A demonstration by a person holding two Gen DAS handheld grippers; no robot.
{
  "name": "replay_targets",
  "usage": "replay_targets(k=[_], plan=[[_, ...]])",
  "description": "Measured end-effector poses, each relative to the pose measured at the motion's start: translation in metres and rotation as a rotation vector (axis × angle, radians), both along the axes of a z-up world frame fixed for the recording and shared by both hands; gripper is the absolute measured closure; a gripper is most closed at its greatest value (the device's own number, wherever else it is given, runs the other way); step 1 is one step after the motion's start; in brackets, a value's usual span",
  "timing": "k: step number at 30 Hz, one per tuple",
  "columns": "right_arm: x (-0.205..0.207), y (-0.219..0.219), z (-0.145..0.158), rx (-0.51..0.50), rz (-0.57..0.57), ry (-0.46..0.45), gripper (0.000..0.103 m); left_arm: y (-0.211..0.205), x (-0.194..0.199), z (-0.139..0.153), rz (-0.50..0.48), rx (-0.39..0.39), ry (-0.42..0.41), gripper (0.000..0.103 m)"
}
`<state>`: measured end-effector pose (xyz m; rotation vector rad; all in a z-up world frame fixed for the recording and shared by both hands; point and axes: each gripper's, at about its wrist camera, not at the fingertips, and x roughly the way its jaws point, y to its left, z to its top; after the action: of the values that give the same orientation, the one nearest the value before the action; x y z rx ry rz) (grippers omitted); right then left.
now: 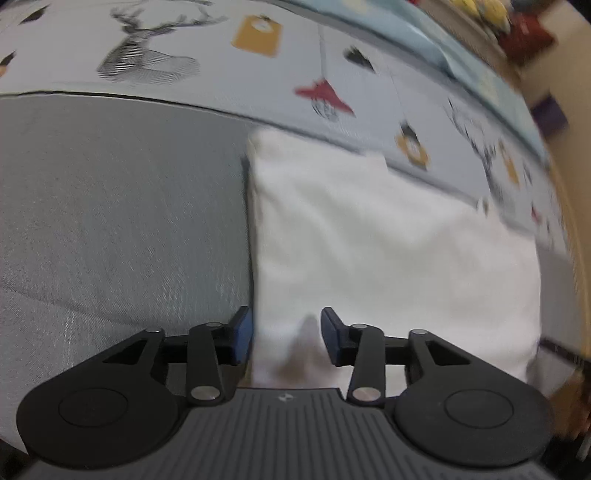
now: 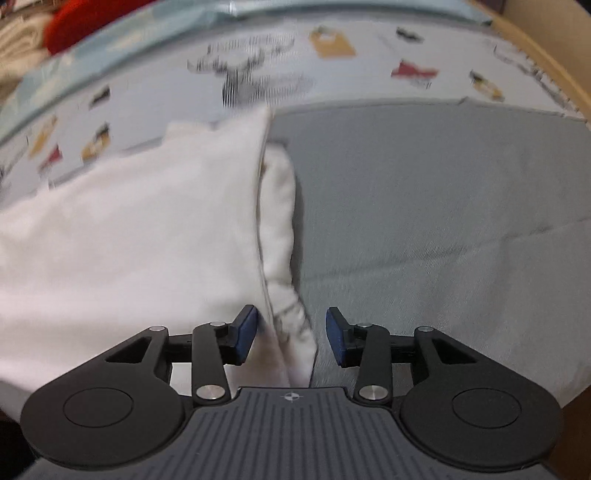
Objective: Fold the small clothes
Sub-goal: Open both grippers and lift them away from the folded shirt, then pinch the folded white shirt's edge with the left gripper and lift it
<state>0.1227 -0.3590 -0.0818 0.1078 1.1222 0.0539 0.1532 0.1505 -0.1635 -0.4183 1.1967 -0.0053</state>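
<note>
A white garment (image 1: 388, 251) lies flat on a grey cloth (image 1: 122, 229). My left gripper (image 1: 287, 336) is open at the garment's near left corner, its blue pads either side of the left edge. In the right wrist view the same white garment (image 2: 140, 229) fills the left half, with a folded-under layer along its right edge (image 2: 280, 206). My right gripper (image 2: 291, 334) is open over the garment's near right corner, with the edge lying between the pads. Neither gripper holds anything.
The grey cloth (image 2: 443, 221) lies on a bedsheet printed with deer and tags (image 1: 258, 55). A pale blue blanket (image 1: 424, 37) and a wooden bed frame (image 2: 546, 55) lie beyond. Red and cream items (image 2: 74, 22) sit at the far left in the right wrist view.
</note>
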Motion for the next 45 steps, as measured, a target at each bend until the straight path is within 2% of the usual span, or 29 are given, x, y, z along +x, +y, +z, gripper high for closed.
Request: replay_targets(k=[4, 8, 10, 14, 18, 23, 32, 36, 40, 45], plan=[[-0.010, -0.013, 0.033, -0.025, -0.033, -0.159, 0.061, 0.010, 0.012, -0.010, 0.055, -0.050, 0.053, 0.053], [-0.031, -0.035, 0.079, 0.034, -0.055, -0.354, 0.060, 0.009, 0.017, -0.022, 0.036, -0.060, 0.107, 0.048], [-0.043, -0.043, 0.087, 0.050, -0.076, -0.415, 0.059, 0.005, 0.021, -0.028, 0.019, -0.066, 0.122, 0.048], [-0.047, -0.058, 0.079, 0.116, -0.178, -0.382, 0.059, -0.007, 0.028, -0.033, -0.017, -0.052, 0.106, 0.047], [-0.042, -0.060, 0.072, 0.103, -0.221, -0.350, 0.059, -0.020, 0.029, -0.033, -0.052, 0.004, 0.083, 0.048], [-0.037, -0.056, 0.061, 0.114, -0.224, -0.315, 0.059, -0.025, 0.027, -0.032, -0.086, 0.051, 0.064, 0.065], [-0.038, -0.049, 0.059, 0.080, -0.209, -0.300, 0.059, -0.023, 0.022, -0.025, -0.120, 0.060, 0.039, 0.084], [-0.038, -0.047, 0.058, 0.064, -0.206, -0.290, 0.059, -0.024, 0.019, -0.023, -0.136, 0.062, 0.018, 0.087], [-0.037, -0.049, 0.061, 0.075, -0.244, -0.299, 0.059, -0.013, 0.008, -0.016, -0.124, 0.027, -0.018, 0.089], [-0.033, -0.045, 0.060, 0.120, -0.278, -0.298, 0.059, 0.019, -0.010, -0.011, -0.077, 0.060, -0.012, 0.089]])
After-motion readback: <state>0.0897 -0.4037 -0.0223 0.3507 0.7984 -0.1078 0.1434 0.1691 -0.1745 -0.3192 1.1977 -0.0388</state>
